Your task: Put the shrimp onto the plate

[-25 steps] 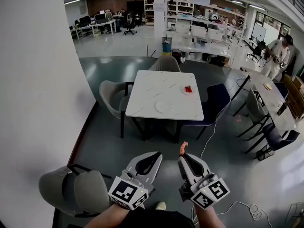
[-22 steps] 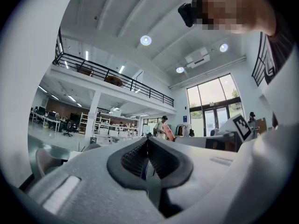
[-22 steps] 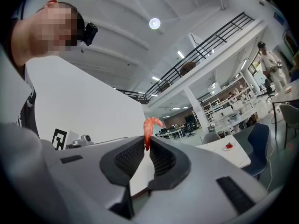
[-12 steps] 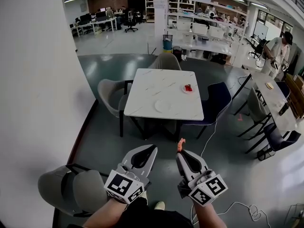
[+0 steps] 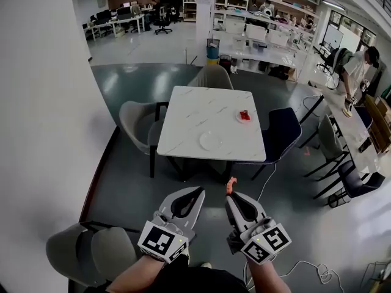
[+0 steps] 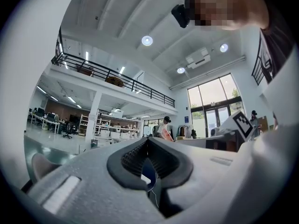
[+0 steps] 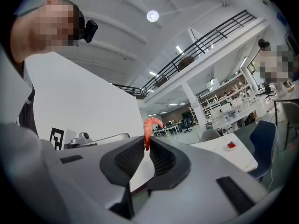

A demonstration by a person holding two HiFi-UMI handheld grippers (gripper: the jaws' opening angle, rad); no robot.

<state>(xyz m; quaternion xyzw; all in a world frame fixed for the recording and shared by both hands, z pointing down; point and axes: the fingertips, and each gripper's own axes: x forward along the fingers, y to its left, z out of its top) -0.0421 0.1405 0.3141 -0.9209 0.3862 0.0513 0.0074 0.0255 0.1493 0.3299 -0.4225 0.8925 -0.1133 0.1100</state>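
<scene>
Table (image 5: 201, 112) now closer; R claw (image 5: 228, 194) pinched shut on shrimp (image 5: 230, 184), L claw (image 5: 200, 191) closed, empty.

No legible text, label, brand, number or sign on anything in these views.

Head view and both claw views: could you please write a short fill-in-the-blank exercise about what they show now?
1. The right claw is shut on a ___.
2. The left claw is shut and holds ___.
3. On the white table, the nearer plate is ___.
4. The farther plate holds something of ___ colour.
Missing words: shrimp; nothing; empty; red.
</scene>
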